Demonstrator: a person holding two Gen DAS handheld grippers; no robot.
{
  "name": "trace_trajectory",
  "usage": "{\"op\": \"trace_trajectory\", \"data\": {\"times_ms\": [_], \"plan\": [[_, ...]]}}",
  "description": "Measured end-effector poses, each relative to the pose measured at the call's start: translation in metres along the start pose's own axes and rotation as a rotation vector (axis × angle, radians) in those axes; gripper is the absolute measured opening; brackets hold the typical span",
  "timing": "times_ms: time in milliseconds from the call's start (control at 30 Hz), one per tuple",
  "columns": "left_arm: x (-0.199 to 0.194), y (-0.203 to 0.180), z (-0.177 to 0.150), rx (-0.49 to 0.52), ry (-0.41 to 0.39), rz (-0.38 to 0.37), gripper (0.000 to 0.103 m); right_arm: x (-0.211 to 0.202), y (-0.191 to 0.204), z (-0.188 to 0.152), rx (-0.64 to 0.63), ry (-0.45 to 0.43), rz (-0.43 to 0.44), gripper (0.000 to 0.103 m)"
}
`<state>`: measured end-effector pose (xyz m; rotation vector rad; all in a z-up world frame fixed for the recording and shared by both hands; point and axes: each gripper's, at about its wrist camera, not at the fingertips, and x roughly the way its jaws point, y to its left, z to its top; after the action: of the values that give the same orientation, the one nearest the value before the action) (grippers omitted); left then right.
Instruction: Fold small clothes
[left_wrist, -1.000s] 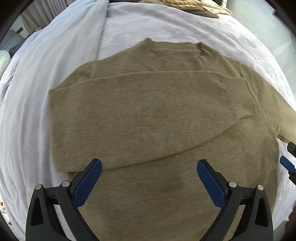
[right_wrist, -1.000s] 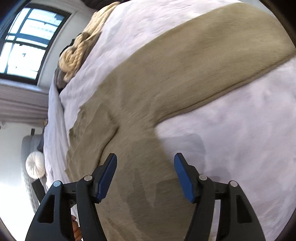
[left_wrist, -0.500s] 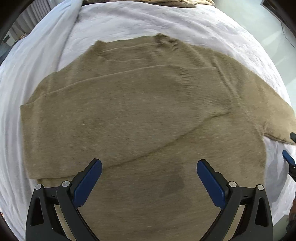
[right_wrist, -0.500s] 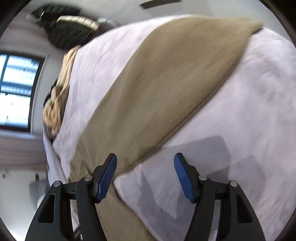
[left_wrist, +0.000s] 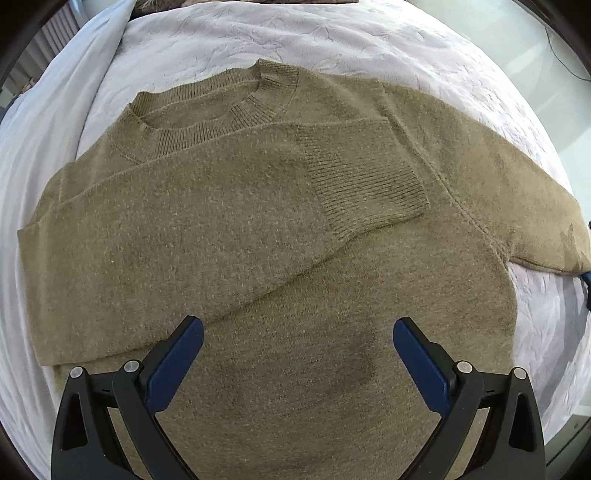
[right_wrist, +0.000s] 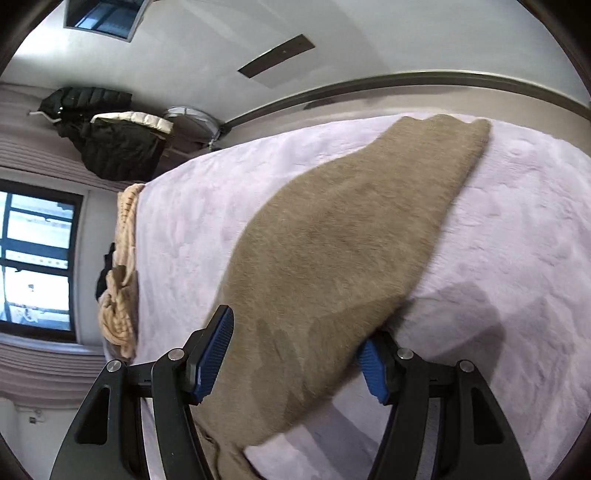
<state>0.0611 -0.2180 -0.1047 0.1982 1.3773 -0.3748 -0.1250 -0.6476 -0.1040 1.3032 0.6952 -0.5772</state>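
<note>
Right gripper fingers now straddle the sleeve.

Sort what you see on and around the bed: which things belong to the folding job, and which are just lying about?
Part of the job:
- olive sweater
- its unfolded sleeve
- left gripper
- right gripper

Lying about:
- cream knit bundle
- dark jackets
- bed cover

A pale lilac bedspread covers the bed; cream knitwear lies bunched near the window, dark jackets hanging above.
</note>
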Motion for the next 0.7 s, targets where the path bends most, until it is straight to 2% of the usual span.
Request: {"op": "trace_trajectory", "data": {"times_ms": [33, 100, 133, 300, 467, 600, 700], "plan": [[0.001, 0.006, -0.008, -0.001, 0.001, -0.001, 0.103, 0.001, 0.004, 0.000, -0.009, 0.005, 0.015, 0.055], [0.001, 0.007, -0.014, 0.001, 0.006, -0.003, 0.103, 0.005, 0.011, -0.001, -0.033, 0.022, 0.023, 0.014], [0.001, 0.008, -0.014, 0.000, 0.006, -0.004, 0.103, 0.006, 0.015, -0.002, -0.045, 0.027, 0.025, 0.010], [0.009, 0.014, -0.021, -0.014, -0.006, -0.011, 0.103, 0.004, 0.047, -0.010, -0.150, 0.045, 0.083, 0.009], [-0.003, 0.038, -0.016, -0.051, -0.029, -0.017, 0.103, 0.007, 0.114, -0.036, -0.373, 0.074, 0.150, 0.009], [-0.012, 0.064, -0.016, -0.104, -0.060, -0.015, 0.103, 0.020, 0.179, -0.080, -0.602, 0.134, 0.197, 0.009], [-0.019, 0.092, -0.017, -0.167, -0.085, 0.000, 0.103, 0.040, 0.223, -0.135, -0.804, 0.192, 0.202, 0.009]]}}
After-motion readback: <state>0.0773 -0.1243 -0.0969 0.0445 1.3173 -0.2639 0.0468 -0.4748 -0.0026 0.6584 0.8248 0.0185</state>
